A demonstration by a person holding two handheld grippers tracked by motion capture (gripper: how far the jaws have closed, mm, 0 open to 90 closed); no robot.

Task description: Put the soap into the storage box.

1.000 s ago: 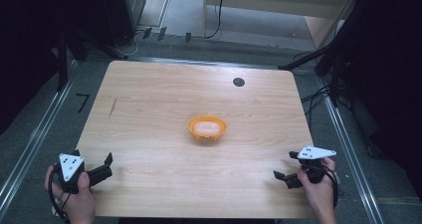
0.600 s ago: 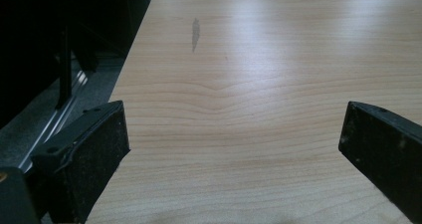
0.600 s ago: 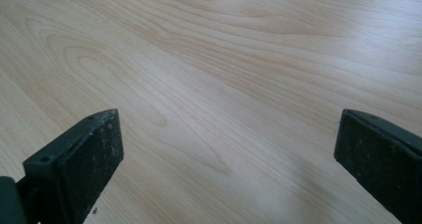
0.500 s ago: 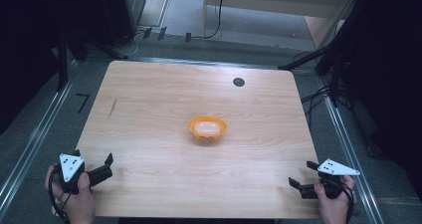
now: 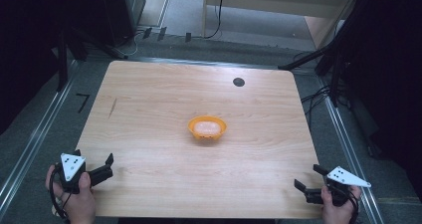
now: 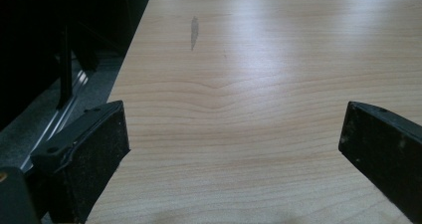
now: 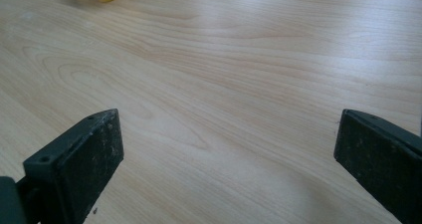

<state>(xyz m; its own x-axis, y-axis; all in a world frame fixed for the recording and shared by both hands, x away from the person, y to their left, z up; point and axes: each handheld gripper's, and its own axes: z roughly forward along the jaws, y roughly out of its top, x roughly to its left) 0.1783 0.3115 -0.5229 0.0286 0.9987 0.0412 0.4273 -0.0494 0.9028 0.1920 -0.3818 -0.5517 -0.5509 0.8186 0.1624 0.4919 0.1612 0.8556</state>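
Orange bowl sits mid-bench, well apart from your left gripper and right gripper, both jaws wide; approach level and square to its rim.

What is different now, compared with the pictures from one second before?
The right tool moved back toward the person, to the table's near right corner, with its jaws open and empty. The left tool stayed at the near left corner, also open. The orange bowl did not move from the table's middle.
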